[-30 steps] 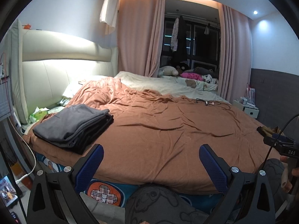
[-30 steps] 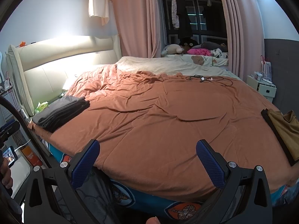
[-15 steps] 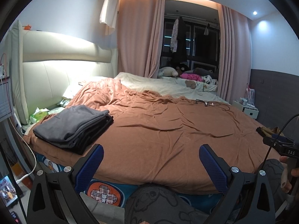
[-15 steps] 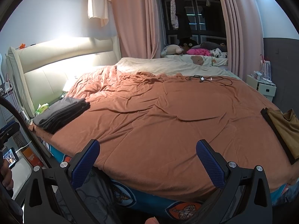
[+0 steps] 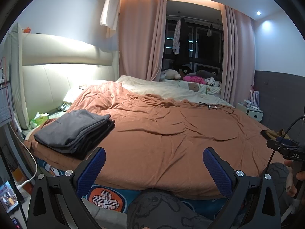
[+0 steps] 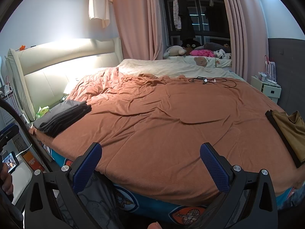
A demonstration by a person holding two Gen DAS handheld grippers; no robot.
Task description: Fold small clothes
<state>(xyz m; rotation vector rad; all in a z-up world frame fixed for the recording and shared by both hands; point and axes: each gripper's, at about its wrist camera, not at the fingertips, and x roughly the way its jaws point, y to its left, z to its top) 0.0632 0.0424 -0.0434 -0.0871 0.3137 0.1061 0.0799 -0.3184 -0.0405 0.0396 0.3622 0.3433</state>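
Note:
A stack of folded grey and black clothes (image 5: pixel 74 131) (image 6: pixel 61 115) lies on the left corner of the bed, on the rust-orange blanket (image 5: pixel 171 133) (image 6: pixel 171 118). A mustard-brown garment on a black one (image 6: pixel 287 129) (image 5: pixel 272 133) lies at the bed's right edge. My left gripper (image 5: pixel 153 152) is open and holds nothing, hovering at the bed's near edge, right of the folded stack. My right gripper (image 6: pixel 150 149) is open too and holds nothing, left of the brown garment.
A cream padded headboard (image 5: pixel 57 72) rises at left. Cables (image 6: pixel 209 80) lie far on the blanket, before a cream sheet and soft toys (image 6: pixel 202 52). A white nightstand (image 6: pixel 266 88) stands at right. A phone (image 6: pixel 11 162) and white cable (image 5: pixel 28 171) sit low left. A person's patterned knee (image 5: pixel 162 206) is below.
Both views have shifted only slightly; the right wrist view drifts a little toward the bed. Nothing was taken hold of or let go.

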